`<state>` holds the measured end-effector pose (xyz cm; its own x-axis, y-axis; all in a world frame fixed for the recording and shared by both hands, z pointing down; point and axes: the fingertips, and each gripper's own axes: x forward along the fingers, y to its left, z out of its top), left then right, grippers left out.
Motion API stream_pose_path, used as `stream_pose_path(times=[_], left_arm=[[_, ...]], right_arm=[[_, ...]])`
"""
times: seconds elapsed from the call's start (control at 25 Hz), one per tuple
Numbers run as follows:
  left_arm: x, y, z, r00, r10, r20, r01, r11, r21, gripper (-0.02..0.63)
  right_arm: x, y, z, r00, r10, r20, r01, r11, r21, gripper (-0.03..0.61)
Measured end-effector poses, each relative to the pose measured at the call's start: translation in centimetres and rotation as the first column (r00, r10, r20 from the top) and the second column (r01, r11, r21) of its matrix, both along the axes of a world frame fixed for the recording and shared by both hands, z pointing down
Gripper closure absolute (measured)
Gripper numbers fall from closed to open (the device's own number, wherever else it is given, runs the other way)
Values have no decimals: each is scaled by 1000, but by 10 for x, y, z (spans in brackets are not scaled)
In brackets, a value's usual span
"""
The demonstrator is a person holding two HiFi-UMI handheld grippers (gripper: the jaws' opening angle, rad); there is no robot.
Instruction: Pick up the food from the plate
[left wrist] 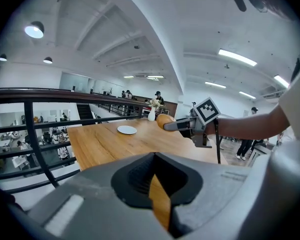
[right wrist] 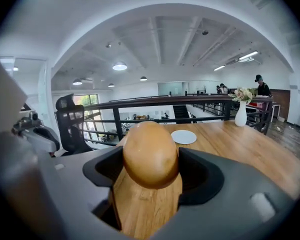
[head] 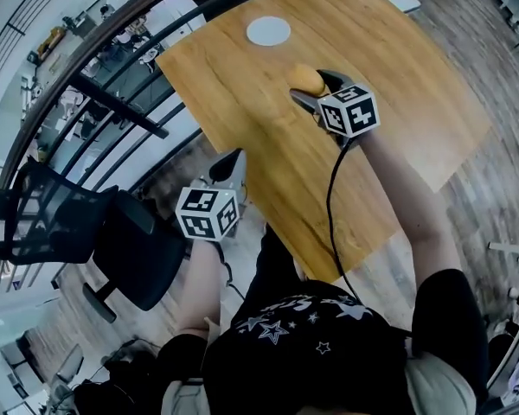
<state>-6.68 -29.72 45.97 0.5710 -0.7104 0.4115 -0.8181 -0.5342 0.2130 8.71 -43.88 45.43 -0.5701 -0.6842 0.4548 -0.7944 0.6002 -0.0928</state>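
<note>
An oval golden-brown bread roll is held above the wooden table, with my right gripper shut on it. In the right gripper view the roll fills the gap between the two dark jaws. The white plate lies bare farther back on the table, well apart from the roll. My left gripper hangs off the table's left edge with its jaws together and nothing in them. From the left gripper view I see the roll, the right gripper and the plate ahead.
A white vase with flowers stands at the table's far end. A black railing runs along the left of the table, over a drop to a lower floor. A black office chair stands near my left side. People stand far off.
</note>
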Motion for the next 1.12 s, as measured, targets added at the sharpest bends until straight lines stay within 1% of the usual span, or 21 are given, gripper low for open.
stream_pose_path(times=[0.08, 0.32, 0.52, 0.6, 0.68, 0.8, 0.92, 1.12], left_arm=[[8, 15, -7, 1000, 3, 3, -3, 1000, 15, 612], [27, 65, -28, 1000, 3, 5, -3, 999, 54, 612], [36, 113, -39, 1000, -4, -6, 4, 997, 72, 612], [41, 135, -42, 1000, -9, -3, 9, 998, 68, 612], [45, 157, -41, 1000, -11, 6, 11, 998, 57, 612], [48, 188, -31, 1000, -14, 18, 14, 999, 31, 612], [52, 215, -21, 999, -20, 31, 20, 1000, 11, 612], [63, 250, -21, 999, -23, 39, 23, 1000, 3, 612]], right_arm=[[7, 26, -5, 1000, -6, 24, 6, 1000, -3, 235], [30, 93, -27, 999, -11, 37, 10, 999, 31, 235], [46, 151, -39, 1000, -6, 23, 4, 998, 64, 235], [53, 174, -45, 1000, -11, 11, 10, 997, 78, 235], [63, 198, -51, 1000, -14, 20, 12, 996, 87, 235], [73, 233, -51, 997, -2, 71, -5, 996, 93, 235], [85, 264, -41, 995, 20, 95, -29, 995, 94, 233], [99, 301, -30, 986, 38, 162, -48, 997, 61, 233]])
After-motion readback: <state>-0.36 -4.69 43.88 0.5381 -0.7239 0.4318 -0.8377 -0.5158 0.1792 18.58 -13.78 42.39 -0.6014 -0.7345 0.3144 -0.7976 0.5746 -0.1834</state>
